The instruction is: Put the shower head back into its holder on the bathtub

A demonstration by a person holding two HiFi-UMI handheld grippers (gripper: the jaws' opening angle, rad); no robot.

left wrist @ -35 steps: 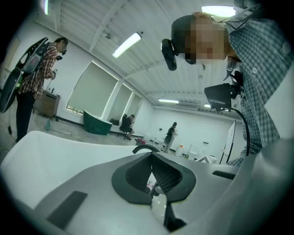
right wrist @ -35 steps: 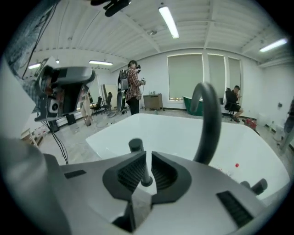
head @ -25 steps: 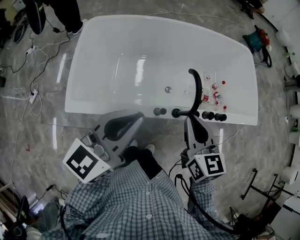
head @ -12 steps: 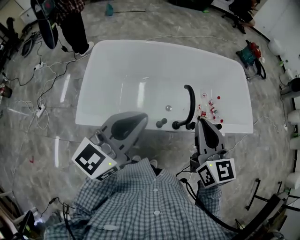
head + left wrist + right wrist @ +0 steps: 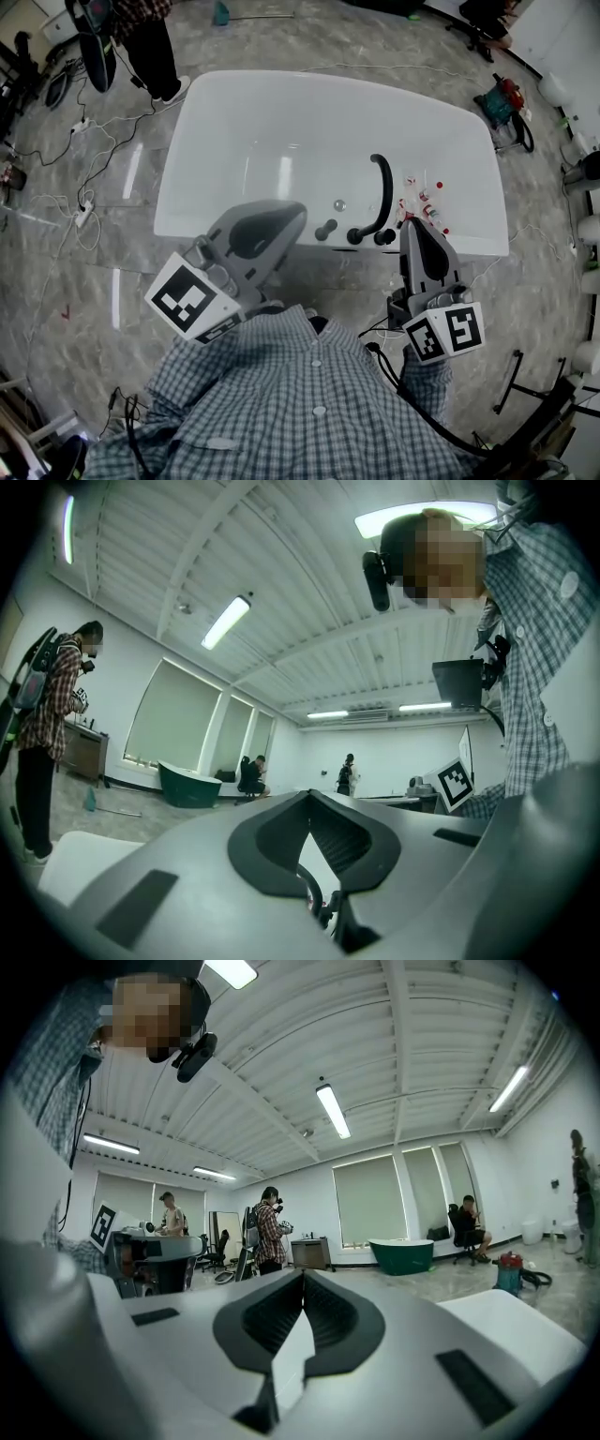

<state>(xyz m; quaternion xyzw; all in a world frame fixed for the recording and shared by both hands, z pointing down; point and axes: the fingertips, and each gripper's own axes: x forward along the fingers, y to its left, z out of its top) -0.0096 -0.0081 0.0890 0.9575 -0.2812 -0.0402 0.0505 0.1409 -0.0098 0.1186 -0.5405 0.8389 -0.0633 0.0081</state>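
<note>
While you stand at the near side of the white oval bathtub (image 5: pixel 281 103), it fills the middle of the head view on the grey marbled floor (image 5: pixel 94 244). Compared with a second ago it sits a little further from your grippers. A bystander in a plaid shirt and dark trousers (image 5: pixel 155 37), only legs at the top edge back then, now shows up to the waist beyond the far left corner.

Your left gripper (image 5: pixel 300 208) hangs over the tub's near rim with its grey jaws pressed together at the tips and nothing between them. Its own view shows the dark pads (image 5: pixel 347 841) meeting at the point. It has drawn slightly back from where it was.

Your right gripper (image 5: pixel 410 225) has changed most. A second ago its tip was right at the foot of the black curved shower head (image 5: pixel 383 187); now it is pulled clear, just beside the fittings, and its jaws are closed on nothing.

That shower head stands free of both tongs, its foot in the row of round black knobs (image 5: pixel 325 230) on the near rim and its arc leaning over the basin.

Right of it, the small clear bottles with red caps (image 5: pixel 422 202) lie scattered on the rim as before, and the chrome drain (image 5: pixel 339 204) glints just left of it.
</note>
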